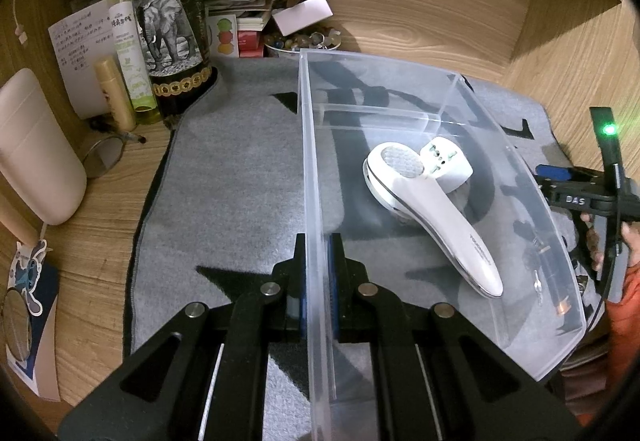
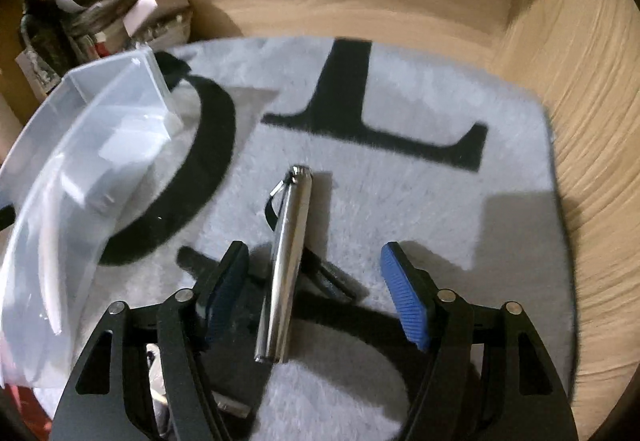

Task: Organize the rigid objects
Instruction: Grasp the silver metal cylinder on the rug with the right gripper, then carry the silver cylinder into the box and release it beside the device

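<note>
The left claw is clamping the bin wall, steadying it. The right claw is standing wide around the pen on the mat beside the bin, ready to grip.

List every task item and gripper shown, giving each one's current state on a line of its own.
Left gripper: shut on the clear bin's near wall.
Right gripper: open, astride the silver pen, pads not pressing it.
Clear bin: upright on the grey mat, lidless.
White handheld device: lying inside the bin.
White adapter: inside the bin, touching the device.
Silver pen: lying on the mat, outside the bin.
</note>
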The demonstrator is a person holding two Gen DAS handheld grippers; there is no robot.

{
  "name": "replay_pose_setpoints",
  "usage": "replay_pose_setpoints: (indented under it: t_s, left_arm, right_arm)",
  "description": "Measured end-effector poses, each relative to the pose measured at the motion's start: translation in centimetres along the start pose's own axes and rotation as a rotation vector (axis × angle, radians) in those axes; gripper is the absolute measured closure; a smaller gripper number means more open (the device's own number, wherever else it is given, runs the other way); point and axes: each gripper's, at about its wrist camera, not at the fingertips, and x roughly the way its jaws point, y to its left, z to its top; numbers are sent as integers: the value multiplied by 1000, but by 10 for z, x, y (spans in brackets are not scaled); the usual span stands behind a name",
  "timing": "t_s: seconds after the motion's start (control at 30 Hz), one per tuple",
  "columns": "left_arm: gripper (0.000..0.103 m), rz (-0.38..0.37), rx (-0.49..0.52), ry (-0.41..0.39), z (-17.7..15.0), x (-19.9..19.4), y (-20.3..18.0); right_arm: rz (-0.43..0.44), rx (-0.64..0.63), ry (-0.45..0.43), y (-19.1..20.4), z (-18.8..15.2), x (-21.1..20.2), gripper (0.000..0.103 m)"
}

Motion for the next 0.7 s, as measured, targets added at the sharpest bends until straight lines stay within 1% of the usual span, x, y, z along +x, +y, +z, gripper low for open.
replay_pose_setpoints:
  t_s: [0.07, 0.13, 0.17, 0.23, 0.27, 0.3, 0.47, 0.7]
  left_arm:
    - [96, 1, 0, 0, 0, 0, 0]
    - [96, 1, -1, -1, 0, 0, 0]
    - [96, 0, -1, -1, 0, 0, 0]
    - [96, 0, -2, 3, 0, 1, 0]
    - [96, -1, -2, 5, 0, 1, 0]
    - [96, -1, -2, 6, 0, 2, 0]
    - [96, -1, -3, 13, 0, 5, 1]
    - [96, 2, 2, 7, 2, 5, 0]
  right_arm:
    - [-10, -15, -14, 3, -1, -2, 45]
    - [-13, -26, -20, 5, -2, -3, 55]
    - [-14, -31, -23, 6, -3, -4, 59]
    - [-5, -38, -26, 7, -3, -6, 78]
    - [-2, -39, -25, 7, -2, -6, 82]
    - [2, -41, -25, 7, 0, -5, 89]
    - [21, -35, -33, 9, 0, -9, 89]
    - [36, -47, -108, 17, 4, -34, 89]
